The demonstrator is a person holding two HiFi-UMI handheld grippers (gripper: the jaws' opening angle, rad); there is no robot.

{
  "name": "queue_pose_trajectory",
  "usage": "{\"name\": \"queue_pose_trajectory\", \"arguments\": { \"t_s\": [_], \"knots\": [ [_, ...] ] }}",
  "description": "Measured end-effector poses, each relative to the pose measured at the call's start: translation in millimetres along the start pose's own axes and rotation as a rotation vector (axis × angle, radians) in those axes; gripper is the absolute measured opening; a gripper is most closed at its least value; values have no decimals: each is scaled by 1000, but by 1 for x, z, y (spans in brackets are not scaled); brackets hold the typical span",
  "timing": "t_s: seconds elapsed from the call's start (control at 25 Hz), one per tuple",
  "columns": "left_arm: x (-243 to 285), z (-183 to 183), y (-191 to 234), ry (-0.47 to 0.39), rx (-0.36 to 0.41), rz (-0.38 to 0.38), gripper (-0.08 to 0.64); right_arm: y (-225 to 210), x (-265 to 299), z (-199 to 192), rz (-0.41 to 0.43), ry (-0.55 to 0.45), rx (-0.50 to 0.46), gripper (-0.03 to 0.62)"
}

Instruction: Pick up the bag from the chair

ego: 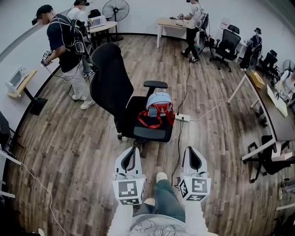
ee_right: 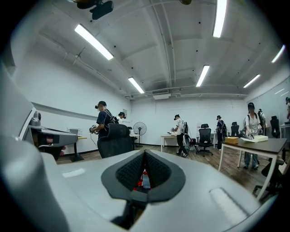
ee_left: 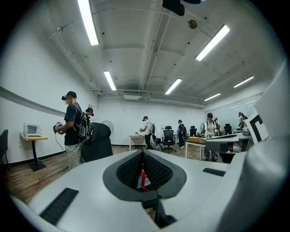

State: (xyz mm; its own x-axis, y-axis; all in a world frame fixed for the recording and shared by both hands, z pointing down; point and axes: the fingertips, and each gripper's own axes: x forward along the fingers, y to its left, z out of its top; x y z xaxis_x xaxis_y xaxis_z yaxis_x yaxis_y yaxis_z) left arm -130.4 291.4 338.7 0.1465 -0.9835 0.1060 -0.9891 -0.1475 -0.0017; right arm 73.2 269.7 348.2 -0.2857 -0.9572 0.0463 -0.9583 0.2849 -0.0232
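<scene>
At 6 o'clock in the head view, nearest of all, the wearer's blue-jeaned legs (ego: 165,203) and pale shoes (ego: 161,177) were seen over the brown wood-plank floor (ego: 69,152). Just beyond them the white plastic left gripper (ego: 132,151) and the matching right gripper (ego: 191,151) were held side by side, both pointed toward 12 o'clock. In the left gripper view, the black ribbed pads (ee_left: 131,170) of the left gripper (ee_left: 143,156) were pressed together at their tips, with nothing clamped between them. In the right gripper view, the right gripper (ee_right: 144,155) was likewise closed and empty.

Farther on, the light blue and red fabric bag (ego: 158,107) lay on the seat of the black high-backed office chair (ego: 110,83). It was apart from both grippers, at about 1 o'clock from the left one and 11 o'clock from the right one. Its red straps were spread toward the front of the seat. In each gripper view a sliver of the bag (ee_left: 143,180) (ee_right: 143,180) was seen through the slot below the closed pads.

A white power strip (ego: 182,117) lay on the floor just at the chair's 3 o'clock side. Beyond, a person in a dark shirt (ego: 64,46) was stood at 10 o'clock. A black pedestal fan (ego: 115,9) was placed near 12 o'clock, and a pale wooden desk (ego: 168,22) with another person (ego: 193,23) beside it at 1 o'clock.
</scene>
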Motion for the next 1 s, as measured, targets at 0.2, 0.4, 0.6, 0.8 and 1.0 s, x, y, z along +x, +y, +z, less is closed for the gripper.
{"name": "queue_pose_trajectory", "arguments": {
  "t_s": [0.2, 0.4, 0.6, 0.8, 1.0],
  "knots": [
    [35, -12, 9, 33, 3, 22, 6, -8, 39, -7, 15, 16, 5, 9],
    [86, -12, 9, 38, 9, 41, 6, -32, 92, -10, 33, 18, 15, 9],
    [153, 0, 3, 31, 14, 53, 6, -66, 153, -5, 56, 15, 15, 9],
    [213, 4, 6, 48, 17, 81, 6, -104, 211, 2, 65, 12, 3, 9],
    [263, 7, 16, 51, 26, 115, 6, -137, 263, -2, 65, 24, 15, 9]
  ]
}}
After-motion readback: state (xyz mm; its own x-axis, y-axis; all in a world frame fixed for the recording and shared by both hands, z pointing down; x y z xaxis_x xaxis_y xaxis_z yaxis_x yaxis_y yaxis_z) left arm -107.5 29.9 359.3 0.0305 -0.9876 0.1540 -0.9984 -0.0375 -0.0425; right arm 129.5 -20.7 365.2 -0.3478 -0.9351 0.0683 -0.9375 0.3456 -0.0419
